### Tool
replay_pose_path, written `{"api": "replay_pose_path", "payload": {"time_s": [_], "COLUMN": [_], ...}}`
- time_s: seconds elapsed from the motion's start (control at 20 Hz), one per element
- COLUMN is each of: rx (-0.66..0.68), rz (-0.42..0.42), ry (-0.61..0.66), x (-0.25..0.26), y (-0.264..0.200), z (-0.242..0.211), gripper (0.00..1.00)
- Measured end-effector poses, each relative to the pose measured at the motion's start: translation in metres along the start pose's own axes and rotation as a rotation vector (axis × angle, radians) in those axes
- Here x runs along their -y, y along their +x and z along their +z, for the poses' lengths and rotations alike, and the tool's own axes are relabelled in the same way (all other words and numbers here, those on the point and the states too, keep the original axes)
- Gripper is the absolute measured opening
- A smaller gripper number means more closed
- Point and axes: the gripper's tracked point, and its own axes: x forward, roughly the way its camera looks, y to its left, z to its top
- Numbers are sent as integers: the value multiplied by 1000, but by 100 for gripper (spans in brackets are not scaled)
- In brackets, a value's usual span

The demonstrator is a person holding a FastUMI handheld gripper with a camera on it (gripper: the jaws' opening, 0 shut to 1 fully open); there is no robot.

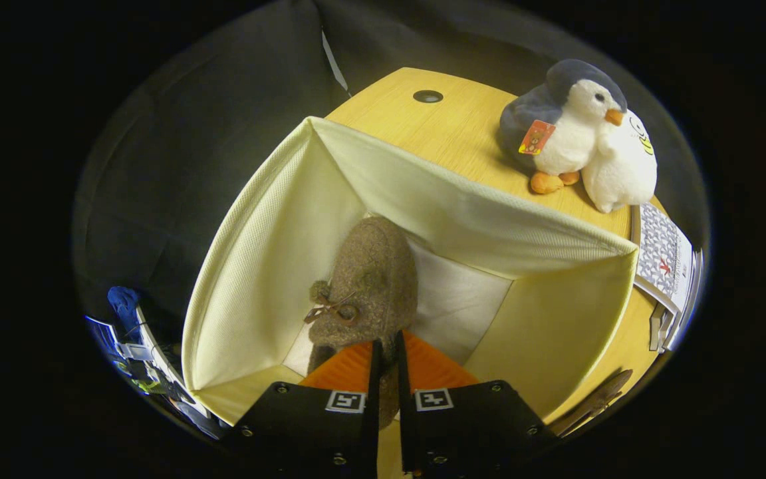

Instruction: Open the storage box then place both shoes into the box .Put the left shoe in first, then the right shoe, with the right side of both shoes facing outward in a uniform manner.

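Note:
A cream fabric storage box (270, 266) stands open on the wooden table, its inside facing me. A brown felt shoe (373, 279) with a small bow and pompom hangs inside the box, toe pointing down toward the white floor of the box. My gripper (386, 349) is shut on the shoe's heel end, both fingers pressing on the material from either side. The shoe's sole side is hidden from me. At the table's near right corner, a dark brown shape (596, 399) lies just outside the box; I cannot tell what it is.
A plush penguin (569, 130) and a white plush toy (622, 169) sit on the wooden table (449, 126) beyond the box. Books or magazines (665, 266) are stacked to the right of the box. The table top has a round cable hole (428, 96).

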Motion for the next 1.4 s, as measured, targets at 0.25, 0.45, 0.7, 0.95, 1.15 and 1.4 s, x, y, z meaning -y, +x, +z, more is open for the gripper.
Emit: {"api": "replay_pose_path", "payload": {"time_s": [0.25, 0.45, 0.7, 0.95, 1.15, 1.4], "rx": [72, 149, 226, 287, 304, 298], "rz": [78, 129, 154, 154, 154, 122], "ry": [43, 17, 72, 153, 264, 382], "x": [-4, 3, 38, 92, 144, 209], "y": [-58, -117, -174, -211, -227, -230], "z": [12, 13, -2, -30, -62, -111], "gripper": [30, 66, 69, 97, 97, 97]}}
